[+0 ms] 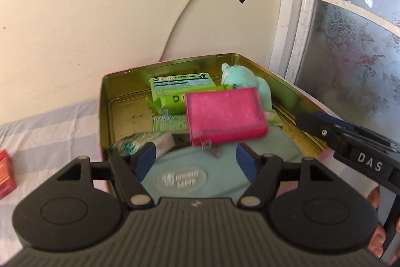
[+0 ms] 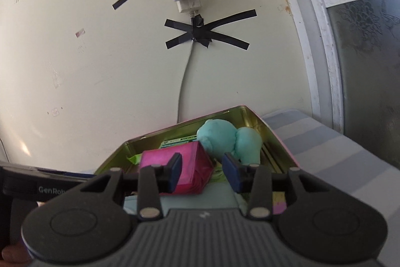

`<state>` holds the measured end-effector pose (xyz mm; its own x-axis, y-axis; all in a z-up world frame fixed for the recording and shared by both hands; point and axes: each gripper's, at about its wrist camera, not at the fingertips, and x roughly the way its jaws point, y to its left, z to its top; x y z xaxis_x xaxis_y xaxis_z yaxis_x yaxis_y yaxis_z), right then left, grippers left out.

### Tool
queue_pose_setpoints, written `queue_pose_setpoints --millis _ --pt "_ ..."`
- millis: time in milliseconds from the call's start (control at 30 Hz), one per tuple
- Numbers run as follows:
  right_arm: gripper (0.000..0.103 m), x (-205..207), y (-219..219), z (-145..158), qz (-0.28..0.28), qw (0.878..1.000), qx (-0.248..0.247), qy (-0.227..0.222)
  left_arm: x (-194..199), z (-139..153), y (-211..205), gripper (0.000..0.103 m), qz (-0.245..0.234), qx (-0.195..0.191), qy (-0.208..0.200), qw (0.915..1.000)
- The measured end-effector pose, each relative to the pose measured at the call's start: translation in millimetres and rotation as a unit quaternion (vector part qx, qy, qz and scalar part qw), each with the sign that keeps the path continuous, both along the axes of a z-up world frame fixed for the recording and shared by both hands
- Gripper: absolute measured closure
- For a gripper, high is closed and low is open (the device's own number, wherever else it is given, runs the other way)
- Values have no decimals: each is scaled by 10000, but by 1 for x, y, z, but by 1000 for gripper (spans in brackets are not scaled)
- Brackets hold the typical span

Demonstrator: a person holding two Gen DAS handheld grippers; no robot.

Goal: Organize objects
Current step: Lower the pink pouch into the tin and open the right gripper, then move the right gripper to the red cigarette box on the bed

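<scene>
Magenta rectangular pouch [image 1: 226, 114] lies atop clutter in gold-lined metal tin [image 1: 105, 101], far of teal fabric. Teal plush toy [image 2: 228, 139] far right corner. Left gripper [image 1: 196, 159] jaws apart, empty. Right gripper [image 2: 203, 173] likewise parted, gripping nothing.

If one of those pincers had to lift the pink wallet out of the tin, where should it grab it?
I'd grip the pink wallet across its short width, near the middle, coming down from above. It lies flat on top of the other things in the tin, so its top and long edges are exposed; the plush toy crowds its far end, and the zip pull hangs off the near edge.
</scene>
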<state>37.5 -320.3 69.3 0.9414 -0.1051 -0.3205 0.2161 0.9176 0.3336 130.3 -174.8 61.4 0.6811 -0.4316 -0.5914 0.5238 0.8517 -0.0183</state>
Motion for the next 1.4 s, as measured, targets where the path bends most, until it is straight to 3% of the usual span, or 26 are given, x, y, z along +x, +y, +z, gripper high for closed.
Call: queue_pose_setpoints --millis 300,400,633,1400 --pt "64 -47 29 0 9 9997 225 -24 -39 -11 29 30 164 74 16 9998" --pt "63 -57 39 1 53 9998 207 16 -52 -13 38 27 217 136 -209 9995" --pt "62 -70 61 -4 194 9995 188 150 -65 -18 57 25 310 55 -119 9994" --pt "55 -71 111 -8 619 9970 -73 454 -67 -48 110 19 975 265 -105 9948"
